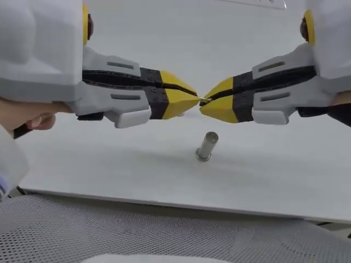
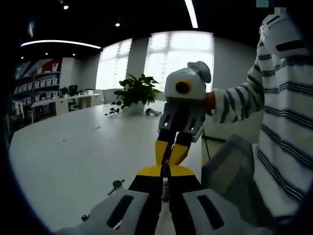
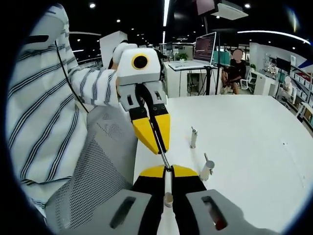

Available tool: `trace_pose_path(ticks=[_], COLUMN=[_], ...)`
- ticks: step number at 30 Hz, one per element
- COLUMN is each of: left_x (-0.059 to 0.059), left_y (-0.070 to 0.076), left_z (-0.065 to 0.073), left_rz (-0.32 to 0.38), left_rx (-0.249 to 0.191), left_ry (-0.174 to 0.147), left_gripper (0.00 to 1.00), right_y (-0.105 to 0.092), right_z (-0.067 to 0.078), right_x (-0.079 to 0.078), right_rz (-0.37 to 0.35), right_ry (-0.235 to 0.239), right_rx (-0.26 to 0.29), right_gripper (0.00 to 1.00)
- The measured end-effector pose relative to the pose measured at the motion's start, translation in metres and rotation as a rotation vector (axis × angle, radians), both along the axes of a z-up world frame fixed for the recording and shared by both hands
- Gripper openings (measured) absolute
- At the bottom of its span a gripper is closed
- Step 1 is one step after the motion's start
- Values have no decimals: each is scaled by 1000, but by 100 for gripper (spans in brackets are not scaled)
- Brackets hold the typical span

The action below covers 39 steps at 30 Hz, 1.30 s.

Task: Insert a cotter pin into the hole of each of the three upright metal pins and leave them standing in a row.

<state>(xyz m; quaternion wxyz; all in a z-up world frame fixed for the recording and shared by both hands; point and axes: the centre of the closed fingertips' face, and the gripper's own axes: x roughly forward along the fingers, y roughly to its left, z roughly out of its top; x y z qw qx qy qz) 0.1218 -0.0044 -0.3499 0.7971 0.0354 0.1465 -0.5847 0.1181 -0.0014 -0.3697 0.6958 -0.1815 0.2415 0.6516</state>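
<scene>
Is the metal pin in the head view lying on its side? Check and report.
No, the metal pin stands upright on its flanged base on the white table.

Open-plan office: laptop [image 3: 205, 47], potted plant [image 2: 137, 92], wall shelves [image 2: 35, 82]

We see the cotter pin [image 1: 204, 99], a thin brass-coloured wire, held level in the air. The tips of the left gripper [image 1: 196, 99] and the right gripper [image 1: 202, 105] meet on it, both clamped tight. Directly below it the nearest metal pin [image 1: 207, 146], a short silver cylinder with a wider foot, stands on the white table [image 1: 109, 159]. In the right gripper view a second metal pin [image 3: 207, 169] and a third metal pin [image 3: 193, 137] stand beyond it, apart from each other. We cannot tell whether either one carries a cotter pin.
</scene>
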Motion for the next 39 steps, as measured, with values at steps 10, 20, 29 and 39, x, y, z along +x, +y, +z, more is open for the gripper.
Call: trace_pose_path(ticks=[10,20,29,39], left_x=[-7,-14,-8,-6], left_y=[-8,-19,-22,-16], left_z=[-1,-3,-5,-11], left_rz=[-59,-110,-110,-78], left_rx=[18,50,58,73], left_ry=[1,-7,-11,0], left_gripper=[0,0,4,27], right_y=[-10,-19,-29,-49], right_z=[2,3,3,-8], right_x=[-6,-8,-3,1], right_rz=[35,-7,-46,-134], right_ry=[-33,-46,-63,-70], right_rx=[-24,-25,-26,-55], right_gripper=[0,0,0,0])
